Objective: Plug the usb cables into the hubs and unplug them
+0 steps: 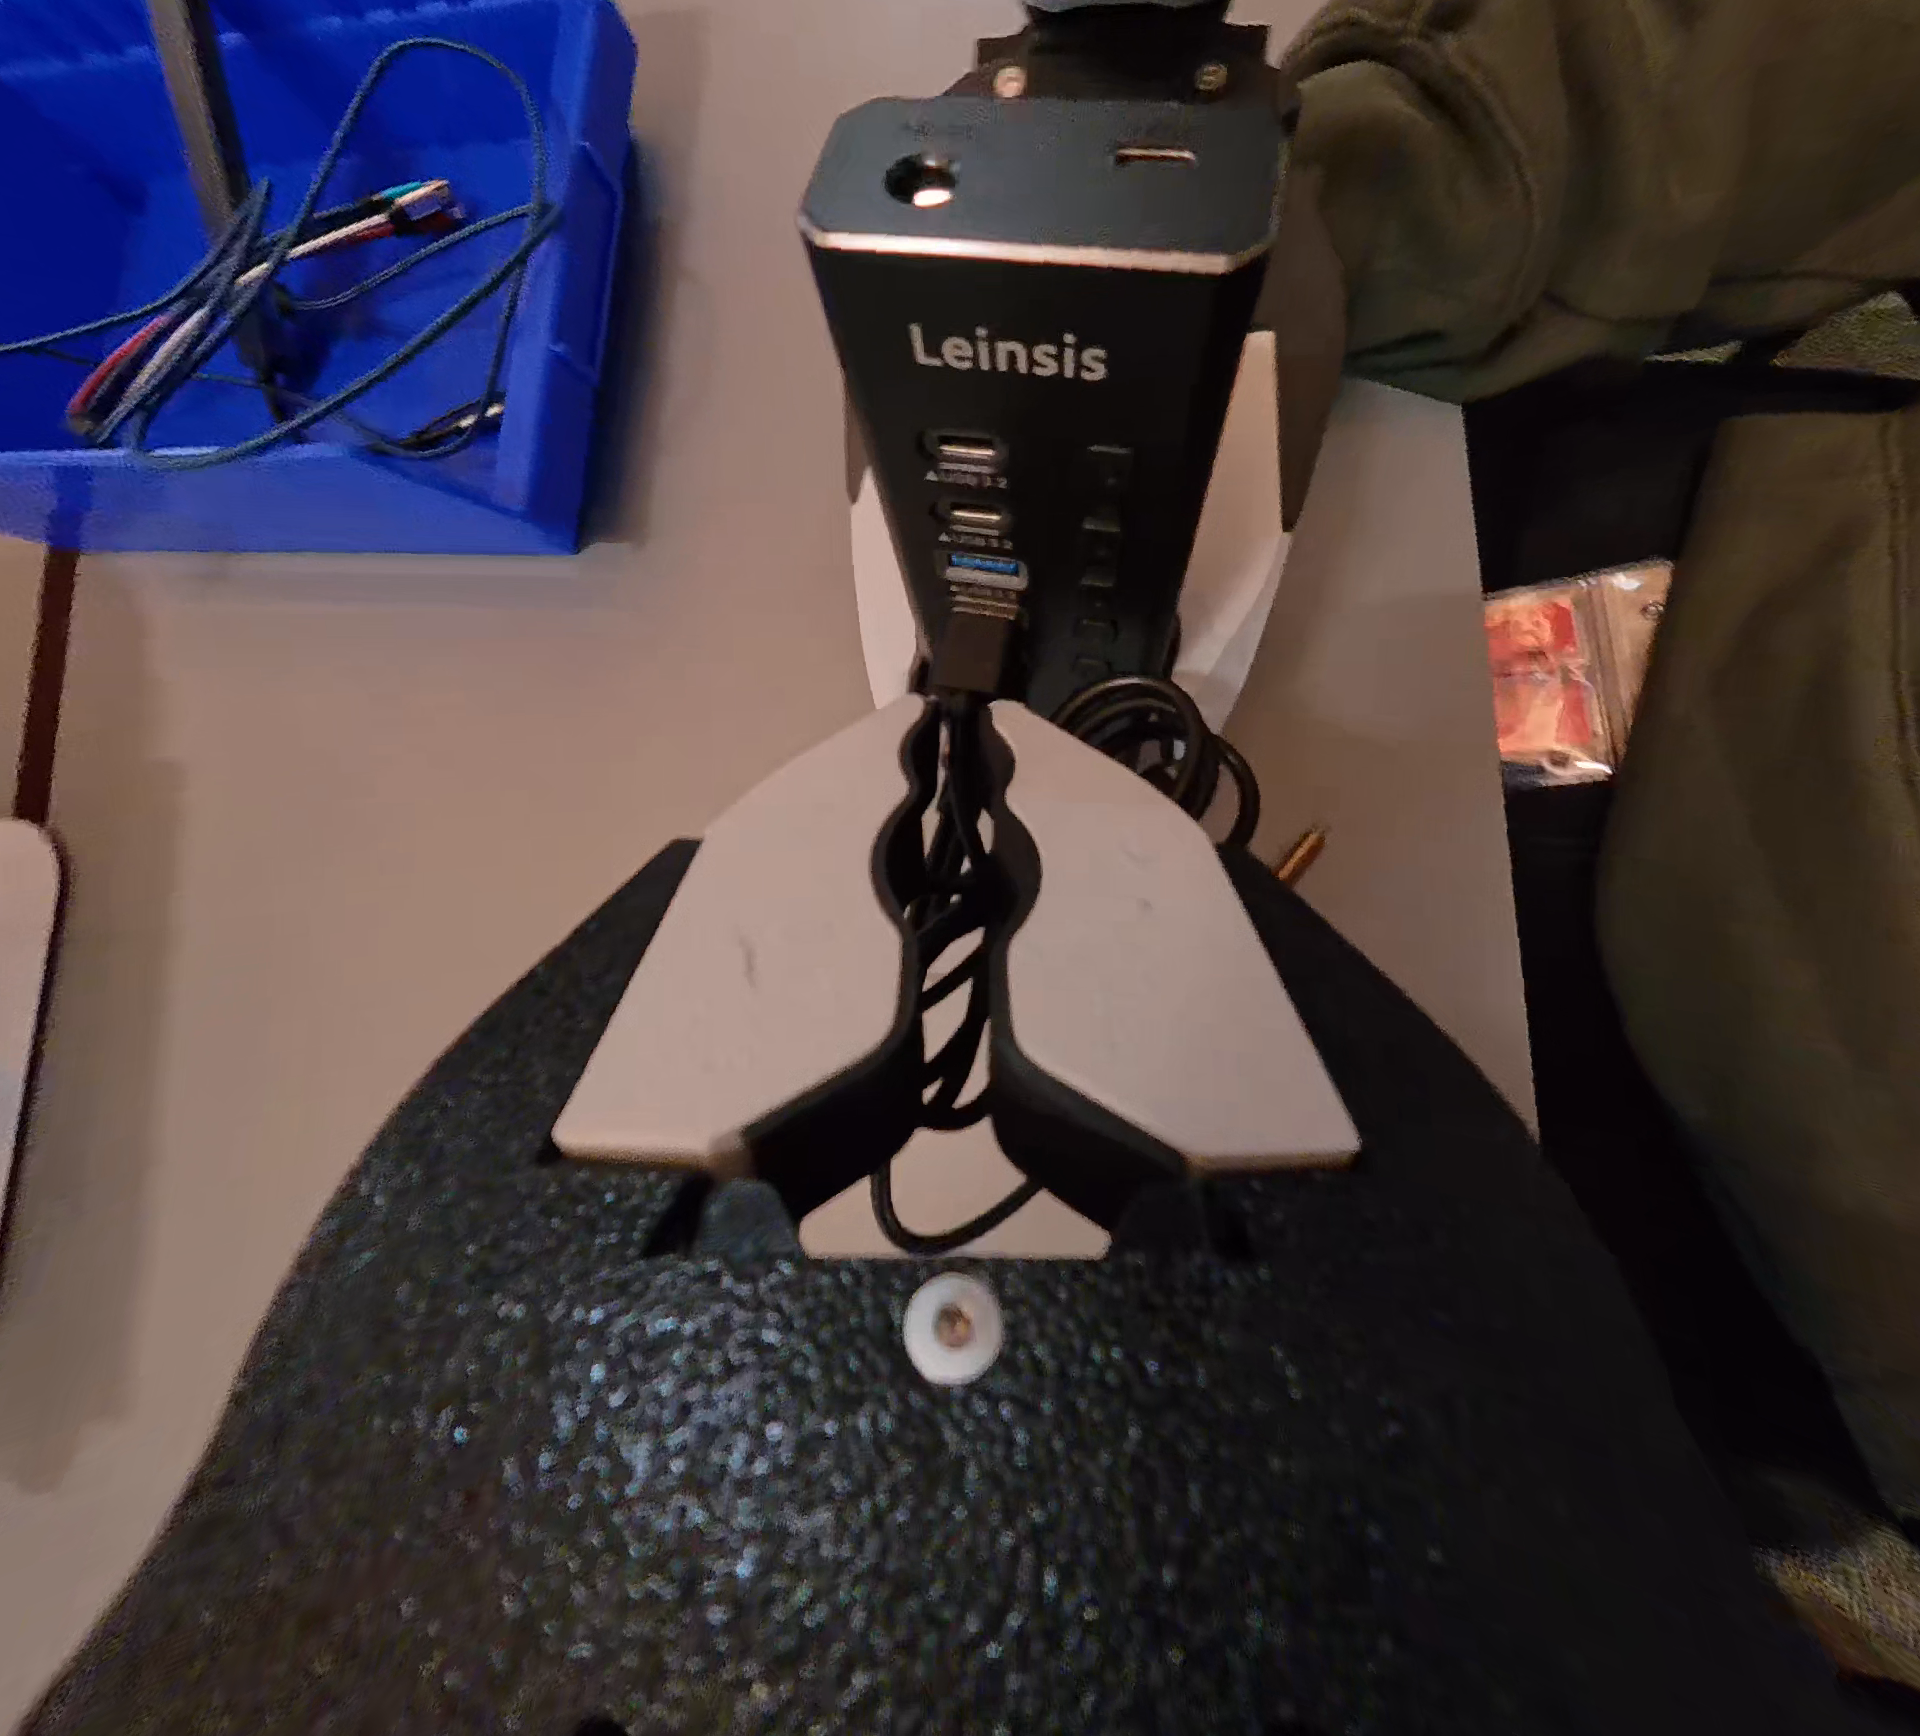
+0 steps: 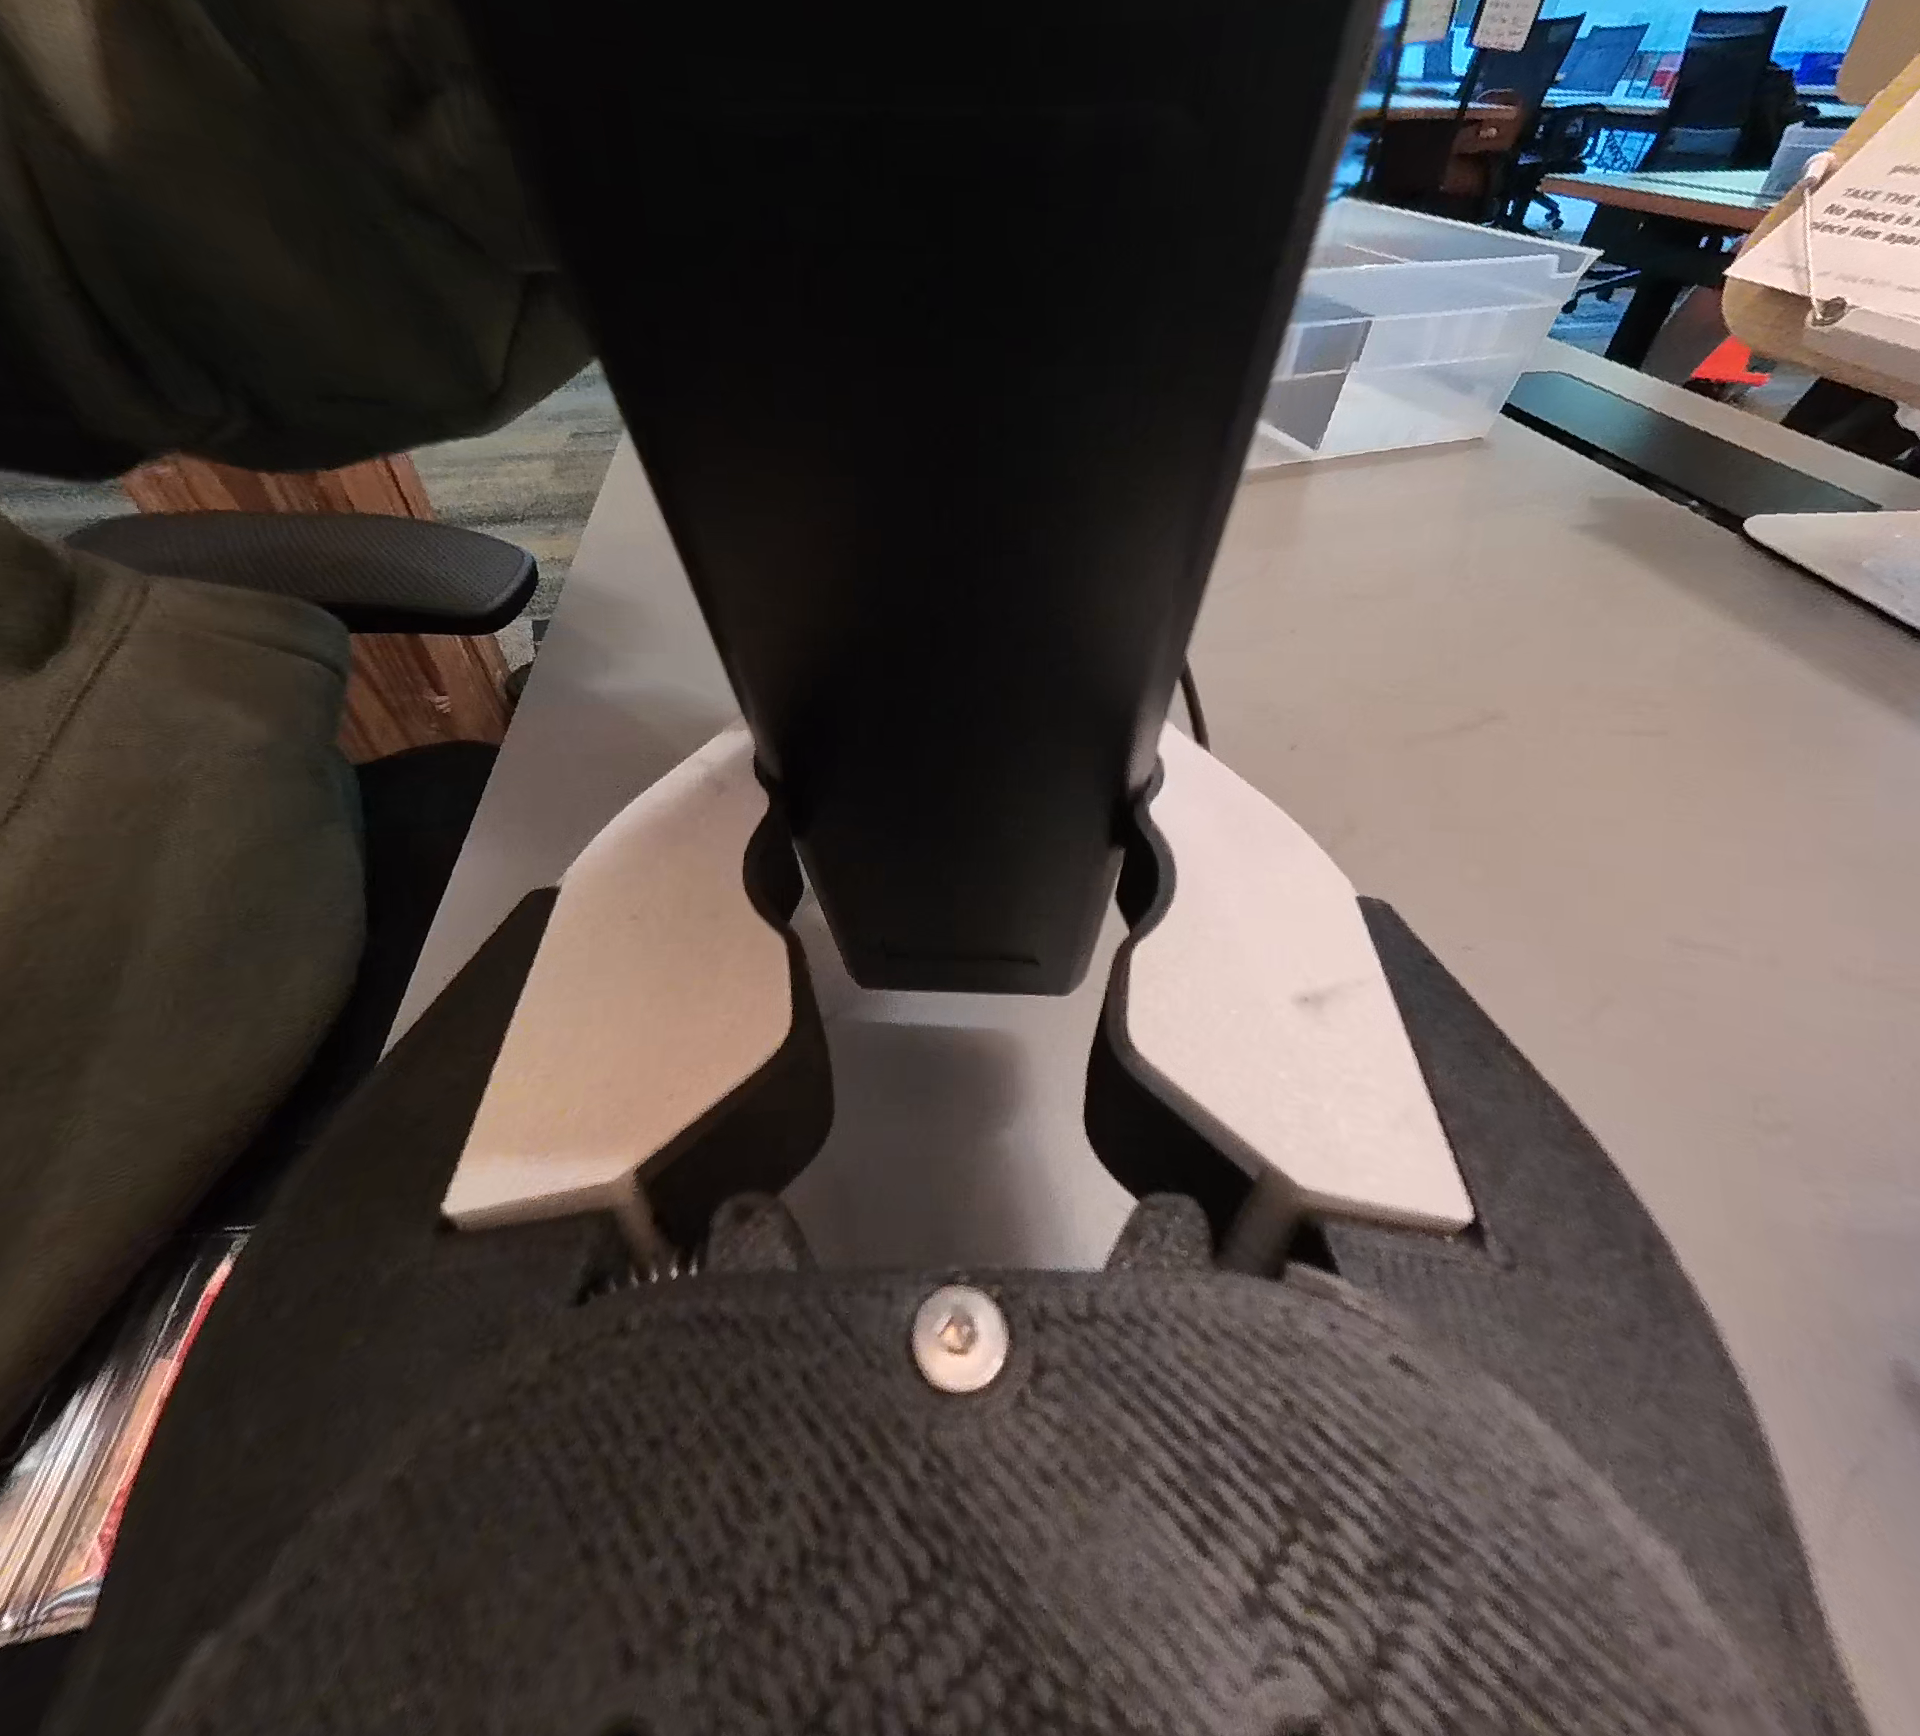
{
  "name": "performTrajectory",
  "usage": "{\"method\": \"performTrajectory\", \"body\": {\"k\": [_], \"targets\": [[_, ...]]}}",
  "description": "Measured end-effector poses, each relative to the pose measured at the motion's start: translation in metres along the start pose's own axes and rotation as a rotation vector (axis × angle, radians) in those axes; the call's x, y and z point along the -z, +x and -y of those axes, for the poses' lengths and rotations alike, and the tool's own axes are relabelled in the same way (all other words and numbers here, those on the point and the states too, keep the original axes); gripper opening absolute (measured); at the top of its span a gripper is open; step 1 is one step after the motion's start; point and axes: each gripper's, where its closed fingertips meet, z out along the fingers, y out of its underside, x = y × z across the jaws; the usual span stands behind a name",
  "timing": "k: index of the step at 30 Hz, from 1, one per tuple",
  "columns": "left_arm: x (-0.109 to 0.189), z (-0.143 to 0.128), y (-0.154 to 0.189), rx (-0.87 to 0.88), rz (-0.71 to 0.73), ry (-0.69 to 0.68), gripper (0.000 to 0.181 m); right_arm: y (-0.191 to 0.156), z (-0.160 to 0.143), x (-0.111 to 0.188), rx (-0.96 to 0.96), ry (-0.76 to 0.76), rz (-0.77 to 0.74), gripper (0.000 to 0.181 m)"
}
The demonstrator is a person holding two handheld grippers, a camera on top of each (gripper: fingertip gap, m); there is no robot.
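1 black hub (image 1: 1029,398), 1 black cable (image 1: 961,668) plugged into it, 2 grippers, 1 blue bin (image 1: 312,481) holding several tangled cables (image 1: 312,263), 1 clear tray (image 2: 1423,325)

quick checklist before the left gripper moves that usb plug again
1. Left gripper shut on the black cable behind the plug: ok.
2. Right gripper clamped on the hub: ok.
3. Plug lined up with the hub's port column: ok.
4. Plug fully seated in its port: cannot tell.
5. Slack cable loop beside the hub clear of the fingers: ok.
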Motion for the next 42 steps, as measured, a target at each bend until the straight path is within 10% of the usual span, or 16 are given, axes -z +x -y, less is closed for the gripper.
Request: {"method": "performTrajectory", "body": {"k": [6, 9, 14, 22, 37, 42], "targets": [[0.074, 0.016, -0.044, 0.172, 0.365, 0.410, 0.035, 0.015, 0.015, 0.021, -0.047, 0.111, -0.068, 0.060], [0.115, -0.029, -0.073, 0.366, 0.562, 0.602, 0.036, 0.023, 0.040, 0.040, -0.013, 0.136, -0.139, 0.061], [0.065, -0.130, -0.070, 0.591, 0.506, 0.513, 0.044, 0.041, 0.104, 0.089, 0.039, 0.205, -0.385, 0.060], [0.018, -0.141, -0.061, 0.559, 0.430, 0.483, 0.046, 0.133, 0.158, 0.184, -0.041, 0.040, -0.889, 0.060], [0.012, -0.136, -0.056, 0.474, 0.430, 0.439, 0.042, 0.272, -0.009, 0.136, -0.584, -0.407, -0.921, 0.060], [0.010, -0.136, -0.055, 0.474, 0.421, 0.428, 0.042, 0.276, 0.011, 0.151, -0.491, -0.318, -1.037, 0.059]]}}
